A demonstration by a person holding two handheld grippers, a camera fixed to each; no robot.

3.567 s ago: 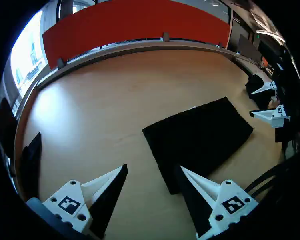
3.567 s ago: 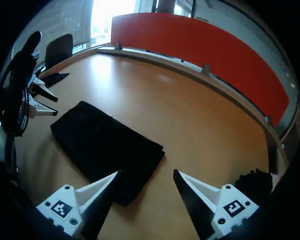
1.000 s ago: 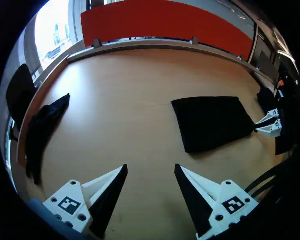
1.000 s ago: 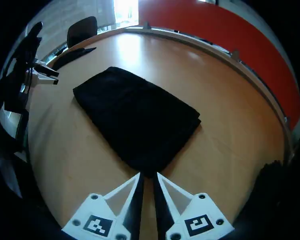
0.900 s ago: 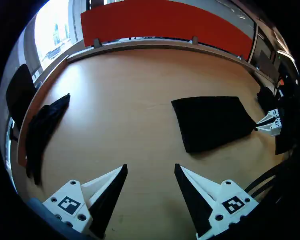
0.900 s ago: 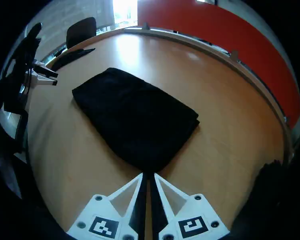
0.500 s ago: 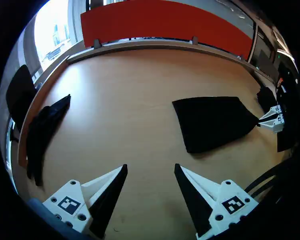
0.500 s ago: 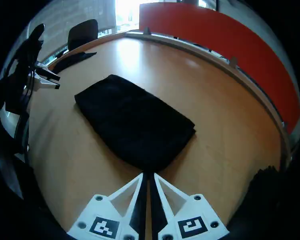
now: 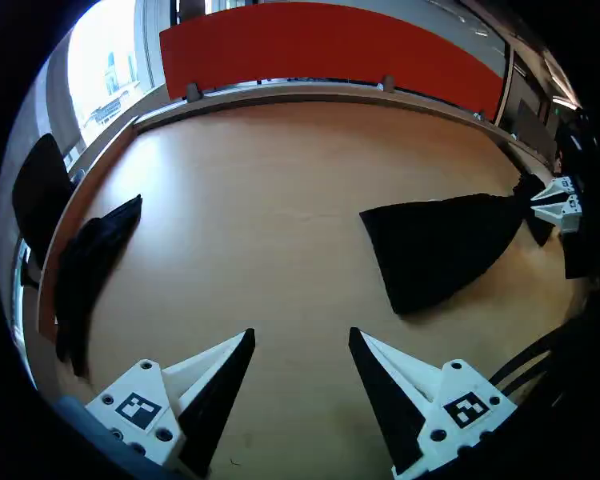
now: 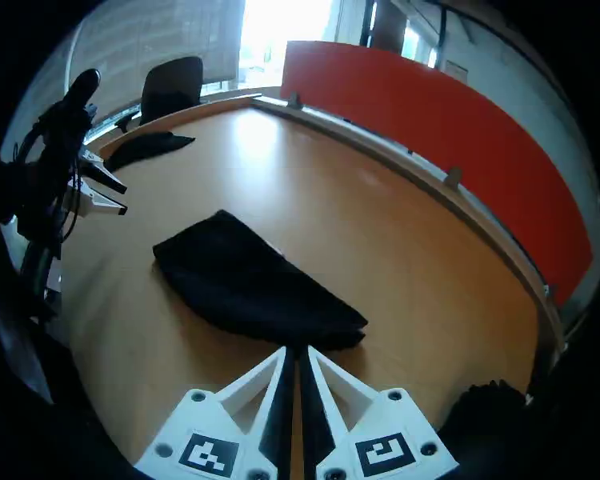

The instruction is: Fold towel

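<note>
**One towel, one corner pinched**

My right gripper point(image 10: 298, 352) has its two fingers drawn together to a thin slit, with the near corner of the black towel point(image 10: 248, 286) between them. In the left gripper view, that corner is raised off the wood and drawn to a point at the right gripper point(image 9: 550, 204). The rest of the towel point(image 9: 440, 244) fans out flat on the right part of the tabletop point(image 9: 260, 200).

My left gripper point(image 9: 300, 334) has its fingers spread wide and nothing between them. It hovers over bare wood, well apart from the towel. In the right gripper view it sits at the far left point(image 10: 124, 202), past the towel's other end.

There is one towel in play and two grippers. Two other dark fabric items lie on the tabletop. One is a dark cloth point(image 9: 92, 260) along the left edge. The other is a dark heap point(image 10: 480, 404) by the right edge; I cannot tell what it is. One dark chair point(image 10: 172, 88) stands behind the left cloth. One red partition point(image 9: 332, 40) runs along the far side.
</note>
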